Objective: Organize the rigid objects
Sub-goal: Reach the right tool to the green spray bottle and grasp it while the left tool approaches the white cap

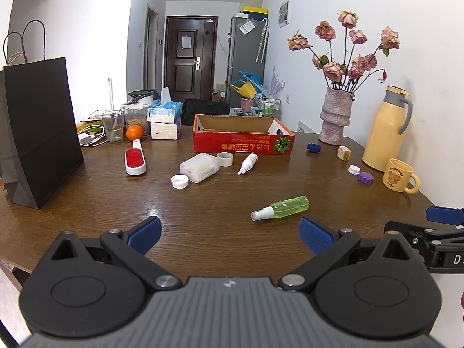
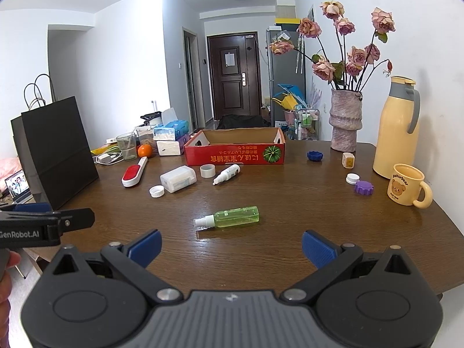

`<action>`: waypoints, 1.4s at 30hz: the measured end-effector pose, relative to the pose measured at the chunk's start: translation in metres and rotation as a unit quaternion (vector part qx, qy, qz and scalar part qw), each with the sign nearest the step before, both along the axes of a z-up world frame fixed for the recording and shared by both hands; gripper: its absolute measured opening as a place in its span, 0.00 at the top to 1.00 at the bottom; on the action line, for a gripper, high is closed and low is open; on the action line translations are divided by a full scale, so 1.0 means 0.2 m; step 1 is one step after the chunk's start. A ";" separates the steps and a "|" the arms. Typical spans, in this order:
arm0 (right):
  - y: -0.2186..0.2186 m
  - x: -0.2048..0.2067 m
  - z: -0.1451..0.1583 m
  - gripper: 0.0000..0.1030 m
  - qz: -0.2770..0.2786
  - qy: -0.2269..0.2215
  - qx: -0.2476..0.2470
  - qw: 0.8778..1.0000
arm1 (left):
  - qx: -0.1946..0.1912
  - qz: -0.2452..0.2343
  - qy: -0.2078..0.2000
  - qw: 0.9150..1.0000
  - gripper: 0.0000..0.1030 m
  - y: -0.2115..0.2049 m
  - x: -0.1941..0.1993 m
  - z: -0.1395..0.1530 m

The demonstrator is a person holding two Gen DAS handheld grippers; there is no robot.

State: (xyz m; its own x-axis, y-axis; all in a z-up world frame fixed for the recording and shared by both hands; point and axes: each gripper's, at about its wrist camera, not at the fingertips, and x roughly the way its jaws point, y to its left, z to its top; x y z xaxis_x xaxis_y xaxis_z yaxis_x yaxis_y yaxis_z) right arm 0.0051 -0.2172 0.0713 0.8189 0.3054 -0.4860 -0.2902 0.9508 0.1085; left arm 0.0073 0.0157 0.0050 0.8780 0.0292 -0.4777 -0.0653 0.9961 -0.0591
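Both of my grippers hang low over the near edge of the wooden table (image 2: 290, 191), holding nothing: the left gripper (image 1: 230, 236) has its blue pads spread wide, and the right gripper (image 2: 232, 246) is spread just as wide. Ahead of them I see a green spray bottle (image 2: 232, 217) lying on its side. Farther back sit a white bottle cap (image 1: 180, 181), a clear plastic container (image 1: 199, 167) and a small dropper bottle (image 1: 248, 163), near the red cardboard box (image 1: 243, 142).
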 end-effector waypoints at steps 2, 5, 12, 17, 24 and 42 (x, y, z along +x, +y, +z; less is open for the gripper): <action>0.02 0.02 -0.01 0.00 0.003 0.001 0.000 1.000 | 0.003 0.006 -0.001 1.000 0.00 0.01 0.02 -0.01; 0.04 0.07 -0.02 0.00 0.011 0.006 -0.001 1.000 | 0.004 0.018 0.004 1.000 0.00 0.04 0.06 -0.02; 0.10 0.19 -0.05 0.00 0.020 0.016 -0.001 1.000 | 0.005 0.035 0.014 0.999 0.00 0.12 0.16 -0.06; 0.15 0.27 -0.07 0.00 0.026 0.027 -0.004 0.999 | 0.004 0.042 0.025 0.999 0.00 0.17 0.23 -0.09; 0.20 0.40 -0.09 0.00 0.024 0.040 -0.004 0.999 | -0.003 0.045 0.036 0.998 0.00 0.25 0.36 -0.12; 0.36 0.80 -0.21 0.00 0.005 0.102 -0.021 0.995 | -0.020 0.048 0.073 0.996 0.00 0.45 0.75 -0.22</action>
